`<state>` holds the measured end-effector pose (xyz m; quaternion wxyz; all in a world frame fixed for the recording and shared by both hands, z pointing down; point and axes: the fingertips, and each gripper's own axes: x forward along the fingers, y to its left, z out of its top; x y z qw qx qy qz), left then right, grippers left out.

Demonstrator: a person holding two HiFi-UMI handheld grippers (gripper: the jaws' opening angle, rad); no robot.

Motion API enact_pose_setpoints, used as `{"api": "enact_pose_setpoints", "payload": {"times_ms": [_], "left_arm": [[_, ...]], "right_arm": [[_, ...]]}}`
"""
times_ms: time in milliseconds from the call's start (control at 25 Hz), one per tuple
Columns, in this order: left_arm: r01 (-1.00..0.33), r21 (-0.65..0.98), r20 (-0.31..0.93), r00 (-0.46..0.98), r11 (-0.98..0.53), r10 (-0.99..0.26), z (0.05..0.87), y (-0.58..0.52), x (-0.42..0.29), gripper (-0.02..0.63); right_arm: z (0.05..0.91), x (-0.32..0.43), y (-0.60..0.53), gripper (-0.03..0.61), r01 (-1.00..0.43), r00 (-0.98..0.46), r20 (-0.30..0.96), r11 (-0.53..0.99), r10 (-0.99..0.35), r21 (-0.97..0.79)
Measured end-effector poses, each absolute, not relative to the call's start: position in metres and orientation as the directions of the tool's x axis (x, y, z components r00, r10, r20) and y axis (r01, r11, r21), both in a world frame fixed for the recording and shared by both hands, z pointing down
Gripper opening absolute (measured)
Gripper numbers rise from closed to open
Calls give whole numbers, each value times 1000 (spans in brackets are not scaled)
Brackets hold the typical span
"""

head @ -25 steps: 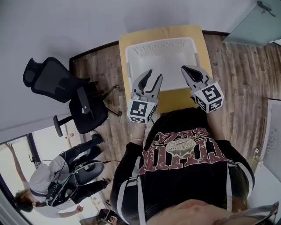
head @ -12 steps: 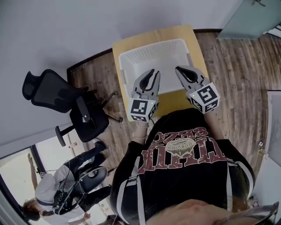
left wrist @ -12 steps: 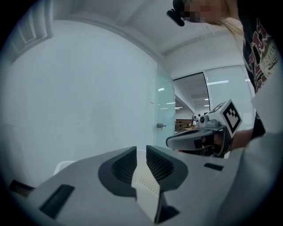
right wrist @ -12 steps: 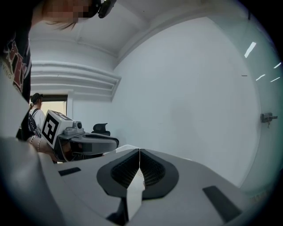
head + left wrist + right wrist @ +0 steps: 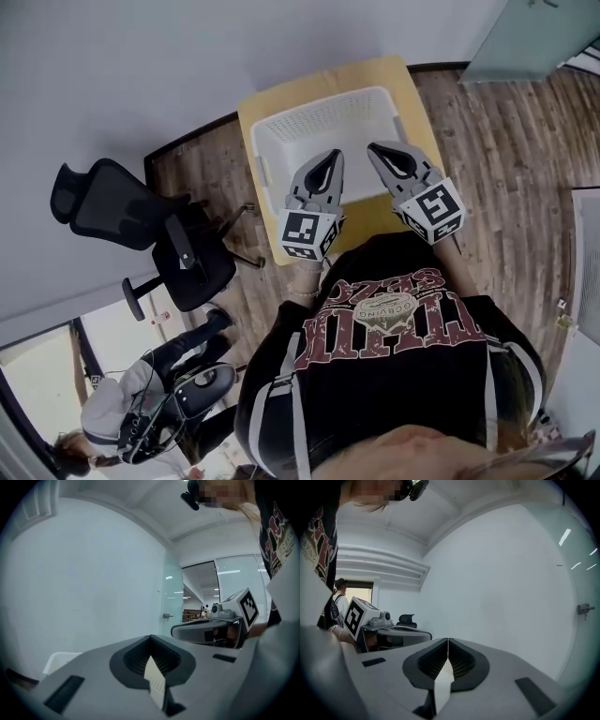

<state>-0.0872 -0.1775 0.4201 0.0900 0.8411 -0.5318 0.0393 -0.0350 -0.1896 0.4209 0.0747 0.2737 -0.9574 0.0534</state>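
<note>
- The left gripper (image 5: 334, 154) has its jaws pressed together with nothing between them. In the head view it shows over the near left part of a white perforated plastic basket (image 5: 319, 101).
- The right gripper (image 5: 373, 147) is likewise closed tight and empty. It lies just beside the left one, over the basket's near right part, with the two tips close but apart.
- The basket sits on a small yellow square table (image 5: 416, 112) and covers most of its top, with a strip of table bare on the right and on the near side.
- The table stands on a brown wood-plank floor (image 5: 511, 141), with its far edge against a plain white wall (image 5: 141, 66).
- A black office chair (image 5: 141, 211) stands to the left of the table, well apart from it.
- A pale glass panel (image 5: 539, 33) is at the far right, and the left gripper view shows it with a door handle (image 5: 167, 616).
- Another person (image 5: 141, 412) is at the near left, beyond a threshold.
</note>
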Motion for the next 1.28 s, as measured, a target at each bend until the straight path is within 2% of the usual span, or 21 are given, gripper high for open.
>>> {"api": "enact_pose_setpoints", "payload": {"times_ms": [440,1280], "left_arm": [[-904,116,163,425,-411,-890,417,-179,-84,48],[-912,112,182,408,-394,-895,422,-174,-85,48]], "right_arm": [[418,-52,-185,18,-490,-866,160,869,-475,-71],[425,-51,-184,17,-498,-859,178,863,-480,-78]]}}
